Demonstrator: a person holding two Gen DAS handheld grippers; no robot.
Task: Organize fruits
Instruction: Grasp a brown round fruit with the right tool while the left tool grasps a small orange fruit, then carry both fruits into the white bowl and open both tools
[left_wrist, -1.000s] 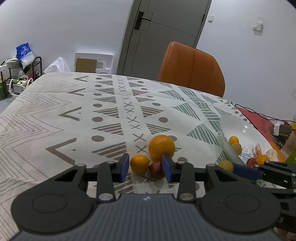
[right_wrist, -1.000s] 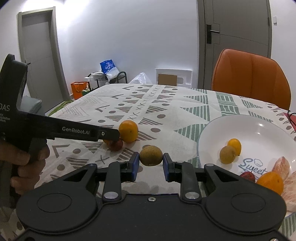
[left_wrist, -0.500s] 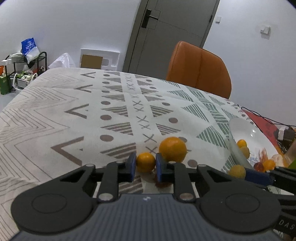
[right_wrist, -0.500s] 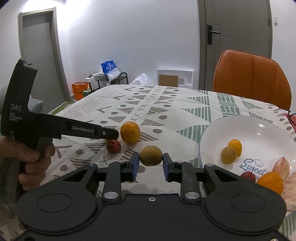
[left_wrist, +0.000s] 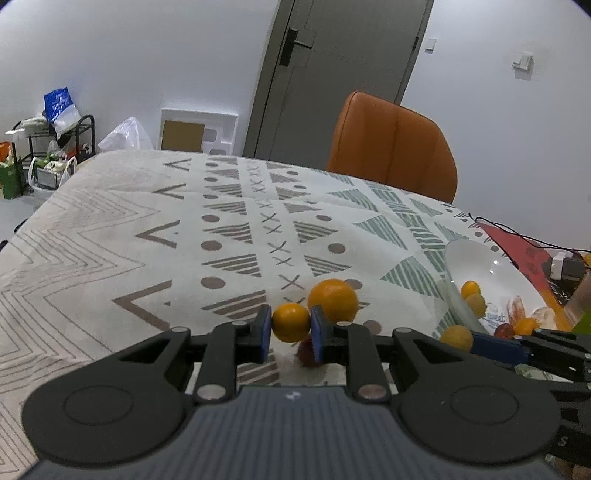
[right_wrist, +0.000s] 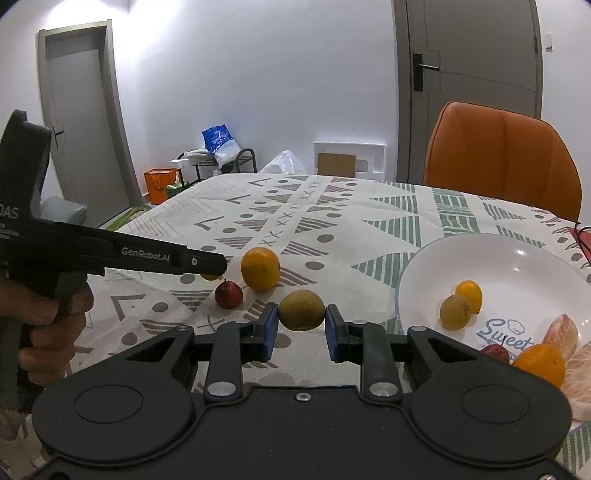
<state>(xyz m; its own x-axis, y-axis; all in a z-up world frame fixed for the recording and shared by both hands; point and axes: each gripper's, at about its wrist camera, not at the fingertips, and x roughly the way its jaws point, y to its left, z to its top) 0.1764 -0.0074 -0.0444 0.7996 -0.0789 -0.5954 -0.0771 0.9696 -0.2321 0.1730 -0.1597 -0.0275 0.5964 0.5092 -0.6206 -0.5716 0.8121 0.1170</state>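
Left hand-held gripper (left_wrist: 291, 328) — we log its blue pads clamped on a small round yellow-orange fruit (left_wrist: 291, 322), above the patterned bench (left_wrist: 147, 236). Right hand-held gripper (right_wrist: 301, 325) — pads pinching a brownish-green round fruit (right_wrist: 301, 310) beside the white plate (right_wrist: 517, 258).

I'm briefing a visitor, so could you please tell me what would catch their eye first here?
Each gripper is shut on a fruit: the left gripper on a small orange fruit, the right gripper on a brownish fruit. Behind them stands a bright orange chair, and a white plate holds more fruit at right.
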